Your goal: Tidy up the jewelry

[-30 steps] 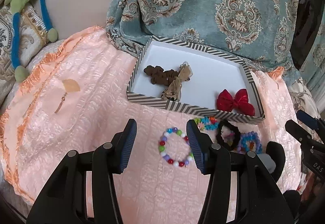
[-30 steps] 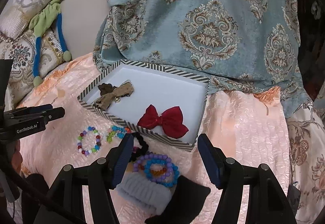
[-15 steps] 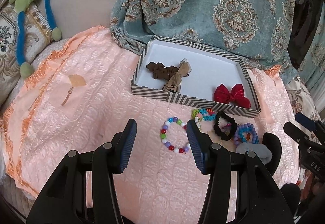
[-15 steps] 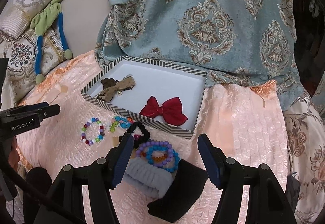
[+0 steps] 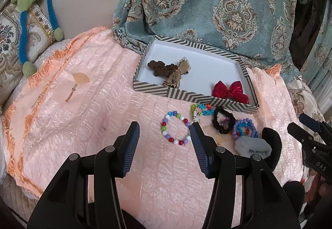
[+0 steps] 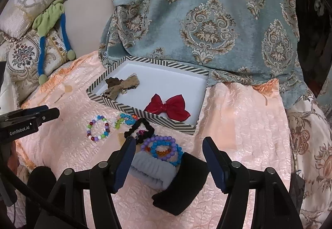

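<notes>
A striped box [image 5: 166,92] [image 6: 166,120] on the peach cloth holds a brown bow [image 5: 176,74], a dark brown clip [image 5: 157,67] and a red bow [image 5: 230,92] [image 6: 168,106]. In front lie a multicolour bead bracelet [image 5: 176,131] [image 6: 98,128], a blue-green bracelet [image 5: 202,110], a black scrunchie [image 5: 224,121] [image 6: 141,129], purple-blue bead bracelets [image 5: 244,130] [image 6: 162,149], a grey band [image 6: 153,173] and a black band [image 6: 182,183]. My left gripper [image 5: 165,133] is open above the cloth just short of the multicolour bracelet. My right gripper [image 6: 169,149] is open over the purple-blue bracelets.
A teal patterned cushion [image 5: 217,7] stands behind the box. A green and blue cloth toy [image 5: 35,13] lies on a pillow at the left. A small gold fan earring [image 5: 77,81] lies on the cloth [image 5: 83,115], left of the box.
Both grippers have drawn back from the box, so box and bracelets sit farther up in view. Both stay open and empty.
</notes>
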A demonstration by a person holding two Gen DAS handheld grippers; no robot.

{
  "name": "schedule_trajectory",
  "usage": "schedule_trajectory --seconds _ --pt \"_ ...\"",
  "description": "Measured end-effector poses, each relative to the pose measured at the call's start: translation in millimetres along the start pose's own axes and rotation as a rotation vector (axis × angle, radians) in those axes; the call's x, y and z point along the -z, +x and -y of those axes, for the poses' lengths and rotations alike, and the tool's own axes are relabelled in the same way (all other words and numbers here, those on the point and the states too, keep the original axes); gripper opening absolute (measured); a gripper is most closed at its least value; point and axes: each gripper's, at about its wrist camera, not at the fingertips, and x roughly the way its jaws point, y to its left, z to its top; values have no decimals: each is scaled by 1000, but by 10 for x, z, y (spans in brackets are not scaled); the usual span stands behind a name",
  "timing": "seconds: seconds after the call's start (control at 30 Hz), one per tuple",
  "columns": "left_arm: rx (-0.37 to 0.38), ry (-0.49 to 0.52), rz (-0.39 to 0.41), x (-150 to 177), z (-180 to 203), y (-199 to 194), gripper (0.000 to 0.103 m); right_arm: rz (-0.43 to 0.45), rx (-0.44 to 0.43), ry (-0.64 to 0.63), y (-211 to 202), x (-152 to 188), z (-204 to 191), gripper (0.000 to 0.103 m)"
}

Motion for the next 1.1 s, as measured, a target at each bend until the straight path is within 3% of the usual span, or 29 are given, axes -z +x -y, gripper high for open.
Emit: schedule_trajectory --seconds 0.3,1.1 --pt "15 -17 -14 228 -69 -120 51 -12 -80 64 -174 125 149 72" --pt "-56 2 7 411 22 -160 51 -41 -84 120 -188 305 194 72"
